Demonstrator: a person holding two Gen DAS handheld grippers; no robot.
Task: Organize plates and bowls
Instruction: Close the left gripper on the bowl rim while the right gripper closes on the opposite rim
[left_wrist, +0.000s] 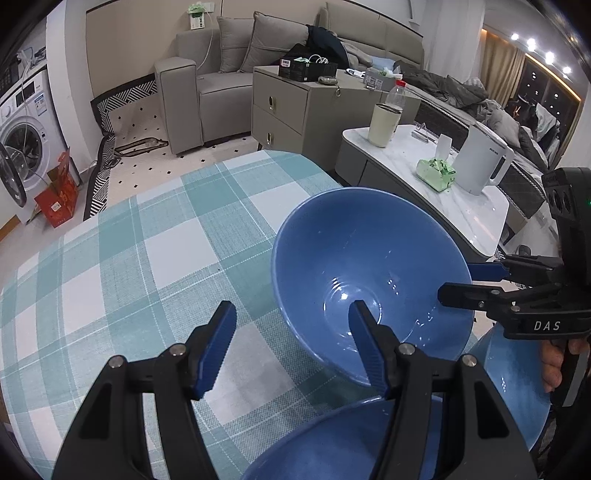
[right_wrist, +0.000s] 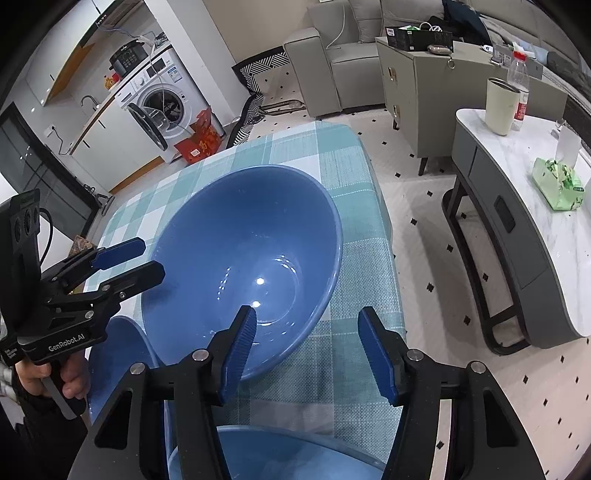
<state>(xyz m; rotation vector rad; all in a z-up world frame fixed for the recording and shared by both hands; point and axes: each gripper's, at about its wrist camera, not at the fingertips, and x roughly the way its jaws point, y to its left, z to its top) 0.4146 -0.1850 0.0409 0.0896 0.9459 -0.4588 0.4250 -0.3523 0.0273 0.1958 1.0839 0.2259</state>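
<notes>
A large blue bowl stands on the teal checked tablecloth. My left gripper straddles the bowl's near left wall, one finger inside and one outside over the cloth; the pads stand apart from the wall. My right gripper straddles the opposite wall the same way, left finger in the bowl, right finger outside, pads not touching. Each gripper also shows in the other's view: the right gripper and the left gripper. More blue dishes lie close under the grippers: one dish and another dish.
A marble-topped side table to the right carries a white kettle, a green tissue pack, a cream cup and a bottle. Behind stand a grey cabinet, a sofa and a washing machine. The table's right edge runs close to the bowl.
</notes>
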